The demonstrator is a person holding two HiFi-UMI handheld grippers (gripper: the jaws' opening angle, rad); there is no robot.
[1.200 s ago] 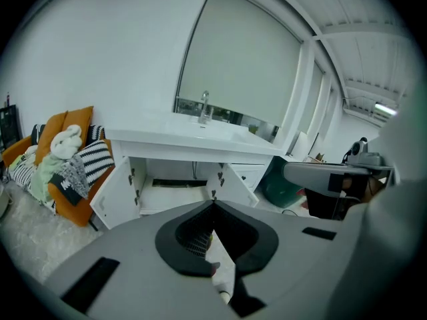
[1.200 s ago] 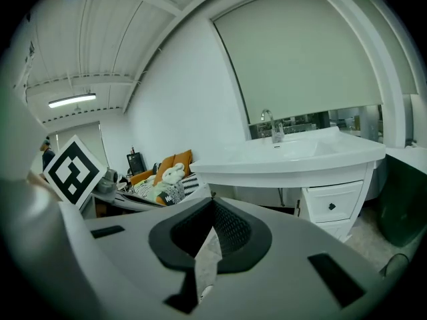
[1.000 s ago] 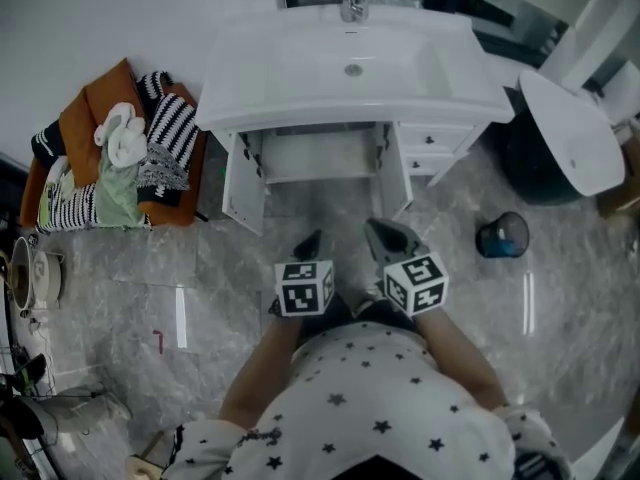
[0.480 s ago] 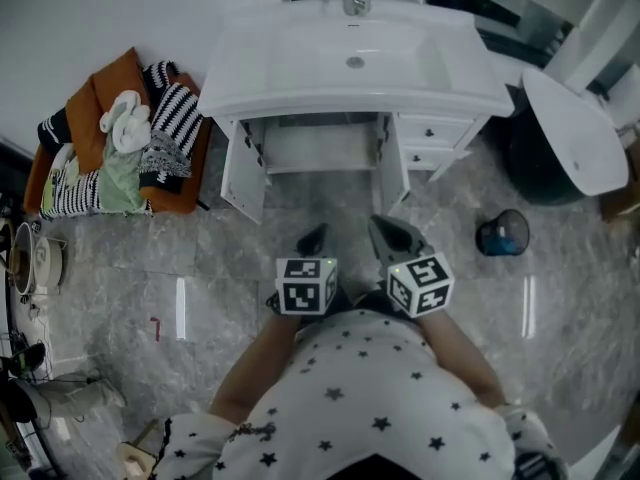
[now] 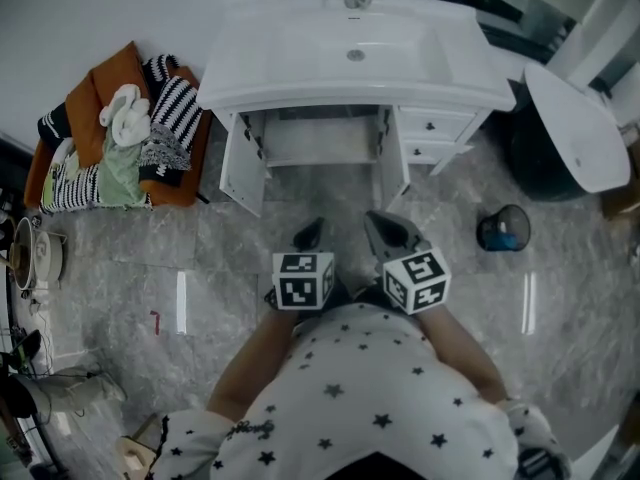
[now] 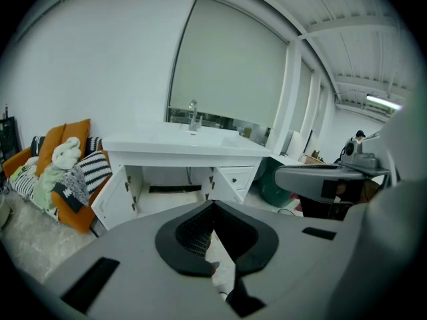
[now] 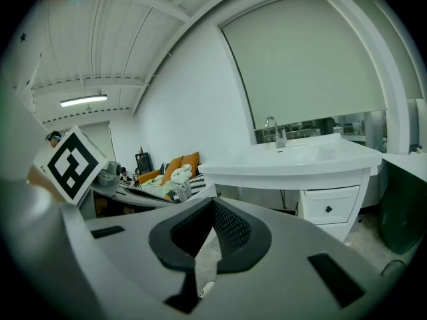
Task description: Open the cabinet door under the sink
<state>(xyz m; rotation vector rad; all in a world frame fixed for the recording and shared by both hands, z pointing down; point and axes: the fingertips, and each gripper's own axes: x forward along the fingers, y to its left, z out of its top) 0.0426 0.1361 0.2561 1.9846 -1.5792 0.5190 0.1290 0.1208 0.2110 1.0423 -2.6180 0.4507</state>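
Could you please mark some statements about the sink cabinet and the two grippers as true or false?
1. Both doors of the white cabinet under the sink stand open. True.
2. The left gripper is clamped on a door. False: its jaws are together on nothing, apart from the cabinet.
3. The right gripper is shut and empty. True.
4. In the head view, the orange seat piled with striped cushions stands right of the cabinet. False: it stands left of it.
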